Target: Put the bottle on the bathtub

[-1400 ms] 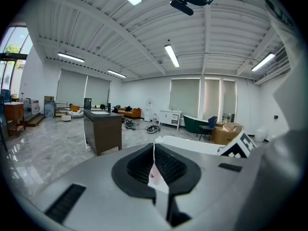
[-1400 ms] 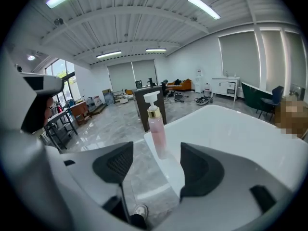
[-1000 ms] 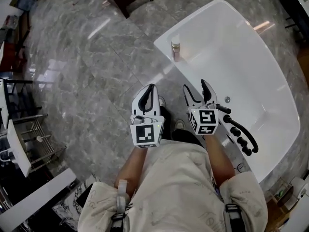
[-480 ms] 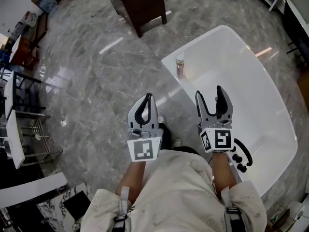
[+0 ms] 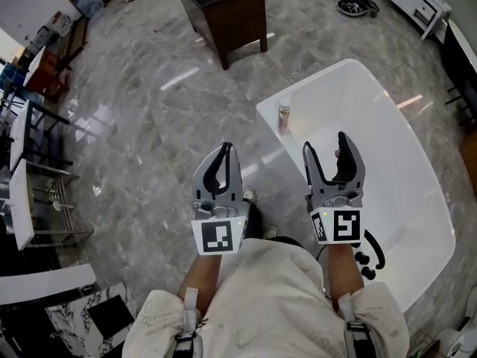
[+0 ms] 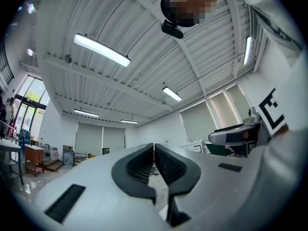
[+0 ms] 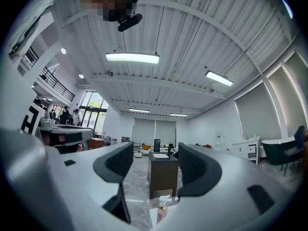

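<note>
"Bottle (image 5: 284,115) first: where did it stand?"

"Upright on the bathtub (image 5: 395,148) rim, upper middle of the head view, so the task looked done. It was small there, so I couldn't tell whether its base sat fully on the rim."

"And the tongs?"

"Both were well apart from it and empty. The left tongs (image 5: 225,149) were clenched on nothing and the right tongs (image 5: 325,144) were released, probably because nothing was left to carry."

"Any difference between views?"

"The right gripper view showed the bottle low between its jaws, before a dark cabinet (image 7: 161,172). The left gripper view showed only ceiling and room."
</note>
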A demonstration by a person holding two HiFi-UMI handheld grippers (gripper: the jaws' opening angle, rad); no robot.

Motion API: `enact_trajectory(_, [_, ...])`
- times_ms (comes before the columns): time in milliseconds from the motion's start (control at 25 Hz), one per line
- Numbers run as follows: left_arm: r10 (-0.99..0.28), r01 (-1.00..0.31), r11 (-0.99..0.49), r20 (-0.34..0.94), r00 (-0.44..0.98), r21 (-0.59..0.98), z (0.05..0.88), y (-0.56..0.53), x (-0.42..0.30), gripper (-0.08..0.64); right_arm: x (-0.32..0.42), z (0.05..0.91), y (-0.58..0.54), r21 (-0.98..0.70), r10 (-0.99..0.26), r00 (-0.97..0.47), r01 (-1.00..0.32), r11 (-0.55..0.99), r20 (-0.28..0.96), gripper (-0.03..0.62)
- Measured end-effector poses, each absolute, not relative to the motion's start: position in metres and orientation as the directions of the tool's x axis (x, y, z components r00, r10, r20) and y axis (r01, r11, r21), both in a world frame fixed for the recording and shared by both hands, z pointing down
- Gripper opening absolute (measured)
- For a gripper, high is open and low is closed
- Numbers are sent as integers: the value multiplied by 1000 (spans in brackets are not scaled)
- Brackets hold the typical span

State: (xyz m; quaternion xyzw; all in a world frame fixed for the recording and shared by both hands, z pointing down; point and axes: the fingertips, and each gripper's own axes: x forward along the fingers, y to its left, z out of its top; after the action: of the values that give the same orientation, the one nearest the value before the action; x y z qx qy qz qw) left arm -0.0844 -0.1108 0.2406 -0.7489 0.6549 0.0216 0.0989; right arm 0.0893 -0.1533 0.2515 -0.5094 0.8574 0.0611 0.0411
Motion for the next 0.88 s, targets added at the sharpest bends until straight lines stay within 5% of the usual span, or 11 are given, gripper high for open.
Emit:
enact_trajectory(360, [-977,-984,-136,-148,153,-116,240,-115,-80,9,89,258,-161,72,-878,-469,-883,464,-98,190])
enact_trajectory(600, [-979,-982,-143,-128,159,-127,245,-122,-78,9,95,266,-169,97,-915,-396,-916,389,-76,20])
enact_trajectory(880, [-981,-983,-138,-123,153,-122,249,-127,-82,9,89,271,-175,85,-907,-418,-907,413,-55,-11])
